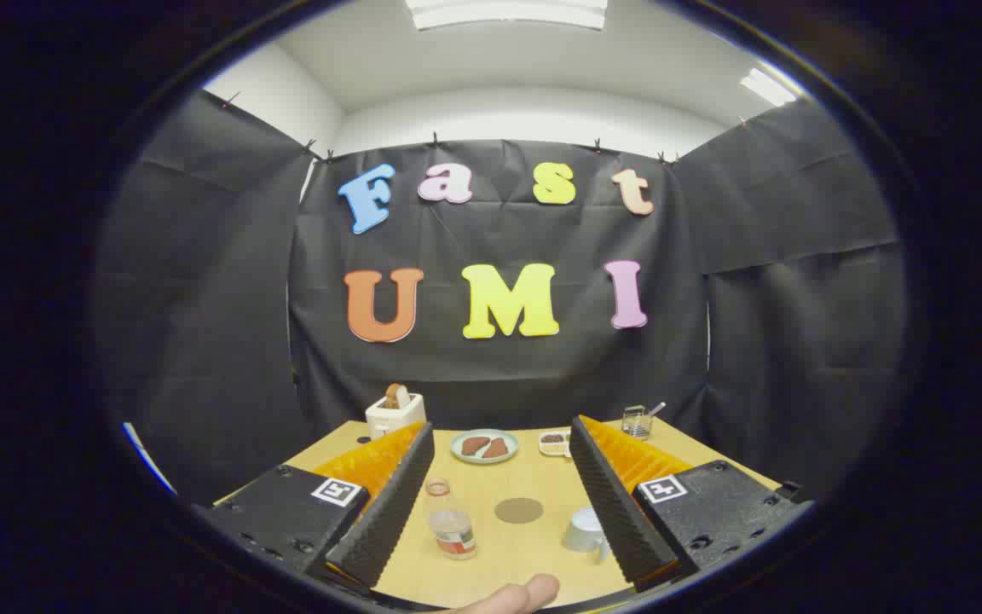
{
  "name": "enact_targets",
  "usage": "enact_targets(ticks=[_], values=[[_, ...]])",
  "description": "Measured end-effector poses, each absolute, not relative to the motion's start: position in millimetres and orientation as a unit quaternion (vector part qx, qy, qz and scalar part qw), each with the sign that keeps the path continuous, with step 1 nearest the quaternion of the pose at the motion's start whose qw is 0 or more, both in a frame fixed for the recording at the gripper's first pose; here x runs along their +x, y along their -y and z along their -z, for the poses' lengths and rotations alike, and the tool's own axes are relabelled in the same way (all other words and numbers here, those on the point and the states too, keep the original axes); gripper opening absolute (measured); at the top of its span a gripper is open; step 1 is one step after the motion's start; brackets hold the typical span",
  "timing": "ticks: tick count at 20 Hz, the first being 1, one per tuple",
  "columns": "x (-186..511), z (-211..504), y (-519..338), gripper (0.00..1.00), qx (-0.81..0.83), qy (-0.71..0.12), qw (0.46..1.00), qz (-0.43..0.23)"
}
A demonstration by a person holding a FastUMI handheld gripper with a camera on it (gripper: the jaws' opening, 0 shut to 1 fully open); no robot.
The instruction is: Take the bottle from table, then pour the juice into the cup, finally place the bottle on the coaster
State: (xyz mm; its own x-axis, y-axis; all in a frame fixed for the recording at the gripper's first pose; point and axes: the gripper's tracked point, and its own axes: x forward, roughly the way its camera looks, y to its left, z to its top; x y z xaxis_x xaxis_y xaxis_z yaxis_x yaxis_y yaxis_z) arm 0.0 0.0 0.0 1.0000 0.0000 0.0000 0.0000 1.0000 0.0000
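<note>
One bottle (pixel 452 522), juice low inside; cup (pixel 585 530) beside coaster (pixel 518 510); gripper (pixel 499 452) spread wide, empty.

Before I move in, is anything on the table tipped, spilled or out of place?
Nothing stands out. The bottle stands upright between the open claw fingers, cap off, no spill around it. The coaster lies flat, and the cup sits by the right finger. A fingertip pokes in below.

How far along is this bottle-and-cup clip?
Nothing is done yet: the bottle stands on the table, untouched. In hand: the tongs are open, with bottle, coaster and cup between the fingers. Grasping, pouring and placing on the coaster all remain.
</note>
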Motion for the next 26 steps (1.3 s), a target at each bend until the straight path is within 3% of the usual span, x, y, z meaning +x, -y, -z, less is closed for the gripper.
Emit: enact_targets(ticks=[26], values=[[36.8,65.3,-17.1,1.00,-0.020,-0.011,1.000,-0.001]])
